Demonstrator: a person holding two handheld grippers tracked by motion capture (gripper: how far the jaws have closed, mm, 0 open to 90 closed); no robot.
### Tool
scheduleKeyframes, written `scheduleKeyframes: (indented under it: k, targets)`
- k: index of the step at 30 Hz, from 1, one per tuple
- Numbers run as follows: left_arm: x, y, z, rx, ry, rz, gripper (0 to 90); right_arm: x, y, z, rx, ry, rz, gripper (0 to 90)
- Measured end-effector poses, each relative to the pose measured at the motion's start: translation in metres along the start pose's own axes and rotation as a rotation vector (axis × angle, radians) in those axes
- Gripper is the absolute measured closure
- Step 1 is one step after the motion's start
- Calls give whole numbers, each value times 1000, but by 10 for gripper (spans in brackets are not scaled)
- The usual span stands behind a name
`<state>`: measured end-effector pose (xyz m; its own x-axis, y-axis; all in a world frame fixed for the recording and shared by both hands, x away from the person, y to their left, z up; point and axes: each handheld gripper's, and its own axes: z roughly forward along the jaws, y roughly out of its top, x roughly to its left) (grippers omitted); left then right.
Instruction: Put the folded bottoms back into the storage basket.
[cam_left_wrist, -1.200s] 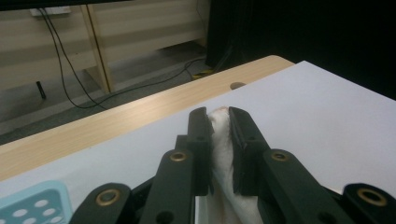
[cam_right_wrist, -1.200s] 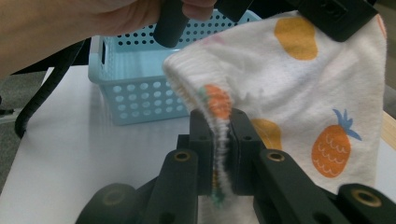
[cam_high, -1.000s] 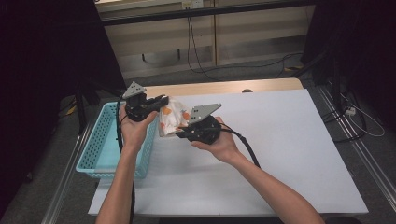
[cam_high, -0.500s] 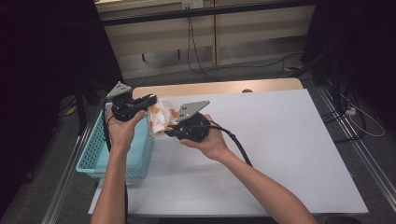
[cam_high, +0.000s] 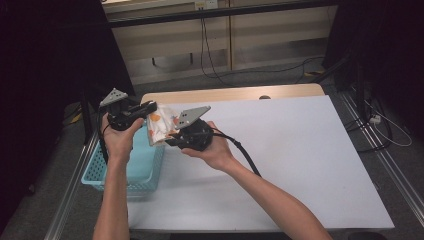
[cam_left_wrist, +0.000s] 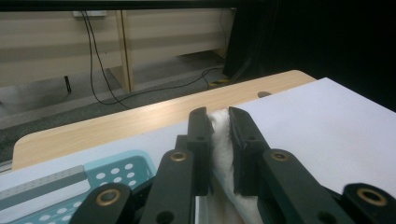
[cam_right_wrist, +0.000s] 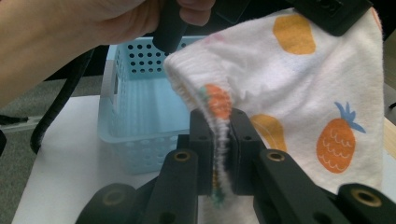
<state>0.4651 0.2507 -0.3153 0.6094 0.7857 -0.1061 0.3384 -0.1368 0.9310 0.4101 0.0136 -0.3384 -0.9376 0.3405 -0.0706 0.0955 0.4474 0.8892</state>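
A white cloth (cam_high: 160, 127) printed with orange fruit hangs in the air between my two grippers, over the right rim of a light blue perforated basket (cam_high: 142, 167). My left gripper (cam_high: 150, 107) is shut on one edge of the cloth (cam_left_wrist: 222, 140), the white fabric pinched between its jaws. My right gripper (cam_high: 170, 141) is shut on another edge of the cloth (cam_right_wrist: 299, 88), a ribbed hem squeezed between its jaws. In the right gripper view the basket (cam_right_wrist: 140, 102) lies just behind the cloth, with the person's other hand (cam_right_wrist: 79, 32) above it.
The basket sits at the left edge of the white table top (cam_high: 310, 160). A wooden strip (cam_high: 225, 93) runs along the table's far edge. Cables trail on the floor behind. The table's right half is bare.
Both grippers have carried the cloth leftward, from over the table near the basket's right side to above the basket's rim. Both grips are unchanged.
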Motion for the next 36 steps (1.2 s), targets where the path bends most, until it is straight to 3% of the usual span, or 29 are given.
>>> scheduleKeyframes:
  k: [23,28,36]
  targets:
    - [19,0,-18,-23,38,-22,802,7,21,28,-5,36,-3,822]
    - [25,-2,-24,-47,39,-39,802,8,25,34,-2,41,-9,822]
    - [30,-2,-30,-40,57,-37,802,11,31,43,-2,51,-19,822]
